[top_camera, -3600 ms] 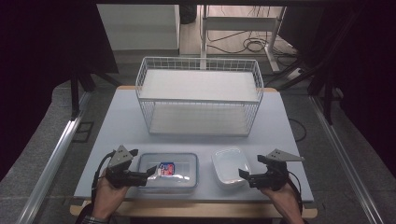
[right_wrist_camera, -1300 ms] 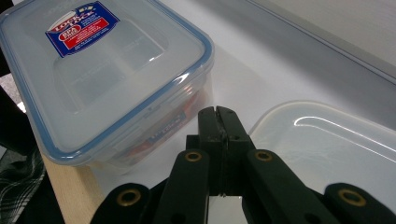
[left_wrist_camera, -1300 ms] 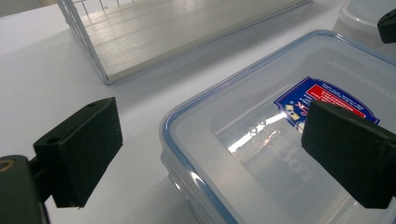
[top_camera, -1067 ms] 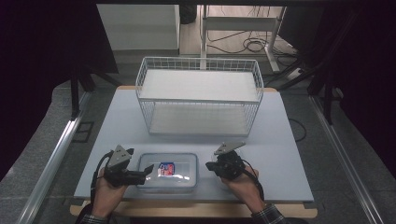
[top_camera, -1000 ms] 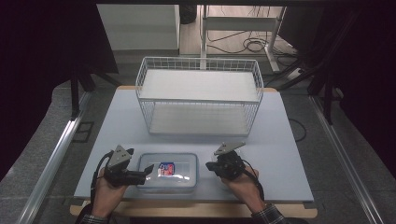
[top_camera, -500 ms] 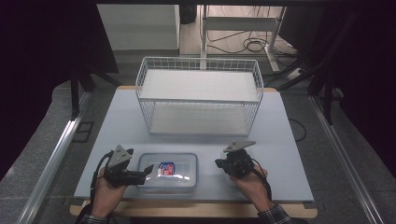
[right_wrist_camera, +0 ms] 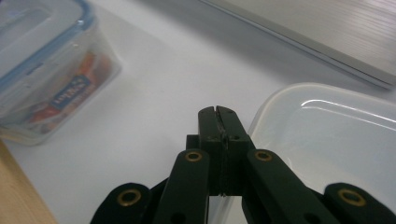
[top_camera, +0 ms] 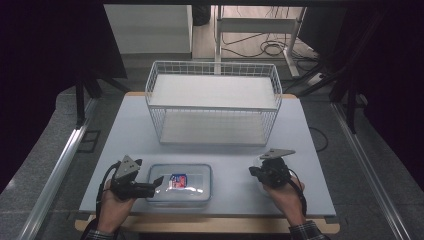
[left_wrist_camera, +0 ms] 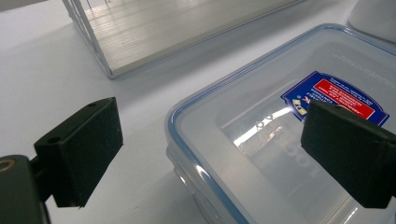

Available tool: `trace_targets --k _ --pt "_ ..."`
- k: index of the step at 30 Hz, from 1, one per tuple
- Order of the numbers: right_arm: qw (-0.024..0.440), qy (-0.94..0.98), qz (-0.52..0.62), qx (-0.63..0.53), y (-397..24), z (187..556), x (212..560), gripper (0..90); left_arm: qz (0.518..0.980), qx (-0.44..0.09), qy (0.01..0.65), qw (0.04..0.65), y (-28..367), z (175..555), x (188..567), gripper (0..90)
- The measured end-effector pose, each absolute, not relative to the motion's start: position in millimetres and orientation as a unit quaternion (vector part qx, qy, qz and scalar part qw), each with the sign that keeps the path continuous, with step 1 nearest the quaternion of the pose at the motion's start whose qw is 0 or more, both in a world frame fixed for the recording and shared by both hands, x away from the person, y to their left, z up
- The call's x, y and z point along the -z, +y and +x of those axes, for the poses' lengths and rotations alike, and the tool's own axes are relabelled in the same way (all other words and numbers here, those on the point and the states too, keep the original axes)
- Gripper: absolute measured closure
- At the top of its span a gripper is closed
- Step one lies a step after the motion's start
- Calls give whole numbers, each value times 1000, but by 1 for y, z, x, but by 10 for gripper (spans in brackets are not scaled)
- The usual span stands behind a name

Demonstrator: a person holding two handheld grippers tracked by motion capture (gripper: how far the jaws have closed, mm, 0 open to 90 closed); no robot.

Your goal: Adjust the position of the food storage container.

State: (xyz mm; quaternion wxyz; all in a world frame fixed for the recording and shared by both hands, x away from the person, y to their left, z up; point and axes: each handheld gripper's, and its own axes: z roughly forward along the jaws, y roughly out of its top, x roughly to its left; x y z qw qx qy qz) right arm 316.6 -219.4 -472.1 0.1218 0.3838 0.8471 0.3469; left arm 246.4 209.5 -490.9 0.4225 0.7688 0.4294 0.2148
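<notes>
The left gripper [top_camera: 156, 185] is held with jaws spread at the left end of the lidded clear container [top_camera: 181, 184], one jaw over its lid. The right gripper [right_wrist_camera: 218, 116] is clenched empty, beside a translucent tub [right_wrist_camera: 327, 140], well apart from the container on the table [top_camera: 225, 150].

Overhead light, table [top_camera: 220, 150] evenly bright, surroundings dark at both frame edges. Glare streak on container lid [left_wrist_camera: 261, 126]. Right gripper view: near jaws soft-focused.

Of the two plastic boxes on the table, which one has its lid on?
The box at the left tongs: blue-rimmed lid, red-blue label. The other box, by the right tongs, is open.
</notes>
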Motion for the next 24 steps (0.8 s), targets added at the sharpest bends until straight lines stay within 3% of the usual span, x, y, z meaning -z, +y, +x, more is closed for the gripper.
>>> trace_targets --k 14,20,24 --pt "159 808 453 -342 -279 329 471 890 766 -206 436 426 211 248 491 55" --pt "167 804 453 -348 -279 326 468 888 779 -204 434 404 214 248 487 45" --pt "167 806 439 -360 -272 321 465 884 766 -221 450 403 236 242 481 161"
